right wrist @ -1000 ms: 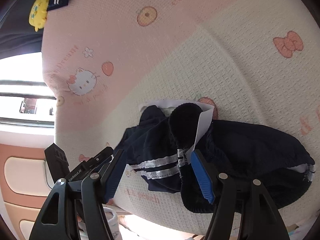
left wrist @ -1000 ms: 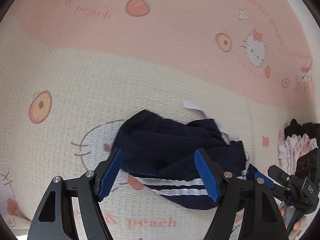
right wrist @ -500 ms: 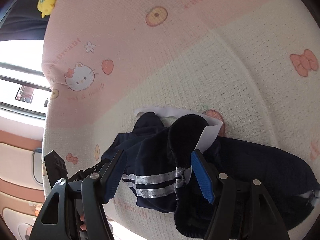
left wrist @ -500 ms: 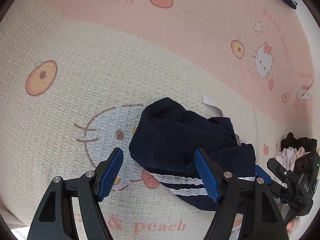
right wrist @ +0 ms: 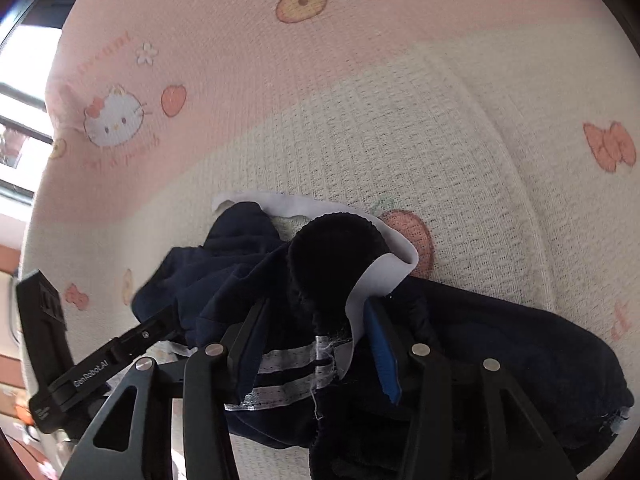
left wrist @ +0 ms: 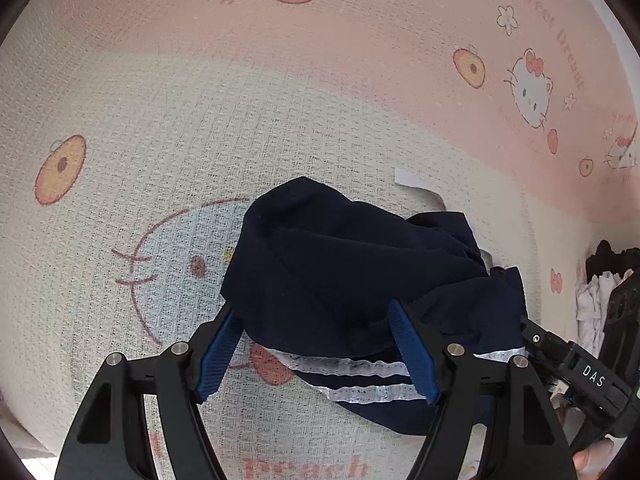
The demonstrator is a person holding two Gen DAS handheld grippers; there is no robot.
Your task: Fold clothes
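Note:
A crumpled navy garment (left wrist: pixel 340 272) with two white stripes (left wrist: pixel 352 380) lies on a pink and cream cartoon-cat blanket (left wrist: pixel 200 100). My left gripper (left wrist: pixel 316 352) is open and points steeply down, its blue pads (left wrist: pixel 218 356) straddling the garment's near edge just above the stripes. In the right wrist view the same garment (right wrist: pixel 500 352) shows a dark ribbed cuff (right wrist: pixel 332 252) and a white lining (right wrist: pixel 384 284). My right gripper (right wrist: pixel 314 348) is closing, with the striped hem and cuff between its jaws. I cannot see the pads pressing the cloth.
A pile of white and dark clothes (left wrist: pixel 596 300) sits at the blanket's right edge. The right gripper's body (left wrist: pixel 580 376) and a hand (left wrist: pixel 592 460) show at lower right. A bright window (right wrist: pixel 16 152) lies beyond the blanket's left side.
Both grippers have sunk closer to the garment. The right gripper's jaws have narrowed around the striped hem and it has rolled a little. The left jaws keep their width.

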